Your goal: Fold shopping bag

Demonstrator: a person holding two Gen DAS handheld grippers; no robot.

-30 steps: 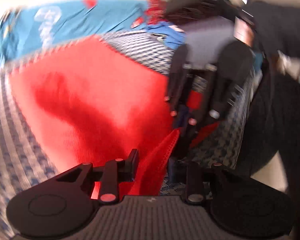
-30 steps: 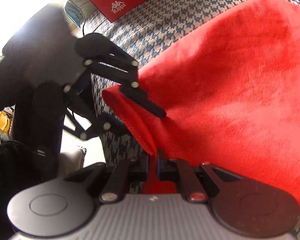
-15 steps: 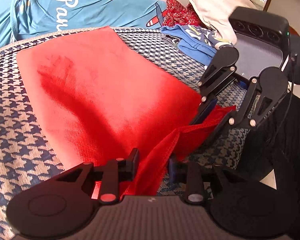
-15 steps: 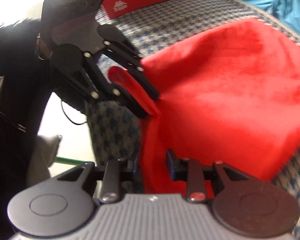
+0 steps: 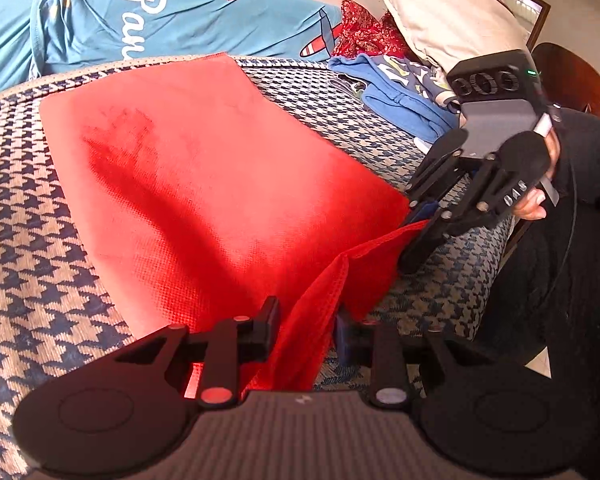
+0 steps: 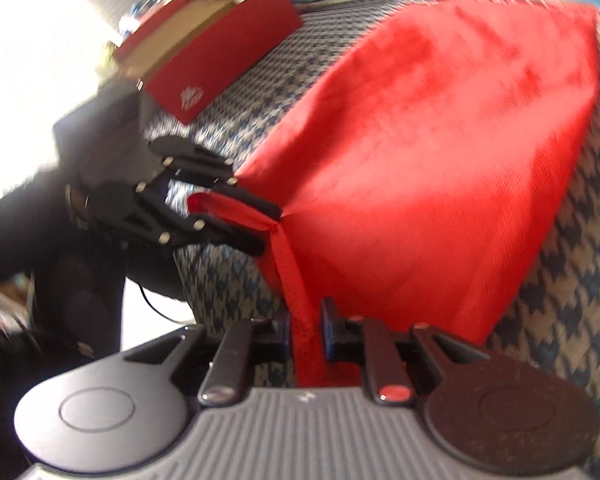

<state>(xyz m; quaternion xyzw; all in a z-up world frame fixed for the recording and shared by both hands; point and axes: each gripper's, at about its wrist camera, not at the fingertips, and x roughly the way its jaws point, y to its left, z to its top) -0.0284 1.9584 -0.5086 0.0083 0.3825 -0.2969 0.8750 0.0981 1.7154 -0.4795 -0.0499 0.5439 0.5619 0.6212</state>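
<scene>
Houndstooth-patterned cushion point(image 5: 28, 248) in blue and beige, spread wide under everything.

Left tool point(image 5: 306, 322) at the bottom of its own view, fingers parted a little, with a bunched red strip of the shopping bag point(image 5: 204, 184) running up between them; fabric seems to touch the left finger, but a firm pinch cannot be confirmed. Seen from the right camera, the same tool point(image 6: 266, 226) with its two black fingers close around a red handle loop.

Right tool point(image 6: 305, 326) low in its own view, fingers narrowly apart, a red strap standing upright in the gap between them. From the left camera, the right tool point(image 5: 414, 236) angled down at the bag's near corner, fingertips meeting the red edge, held by a hand point(image 5: 538, 184) in a dark fingerless glove.

Red bag lying mostly flat on the cushion, its far end smooth, its near edge lifted and stretched taut between the two tools.

Beyond the bag: teal cloth point(image 5: 172, 16) with white lettering along the back, a crumpled red patterned fabric point(image 5: 364, 34), blue clothing point(image 5: 400, 92), and a cream pillow point(image 5: 440, 20) leaning at the right. Off to the left in the right camera, a red box point(image 6: 220, 60) resting on the cushion, slightly blurred. Dark sleeve and dark trousers at the edges.
</scene>
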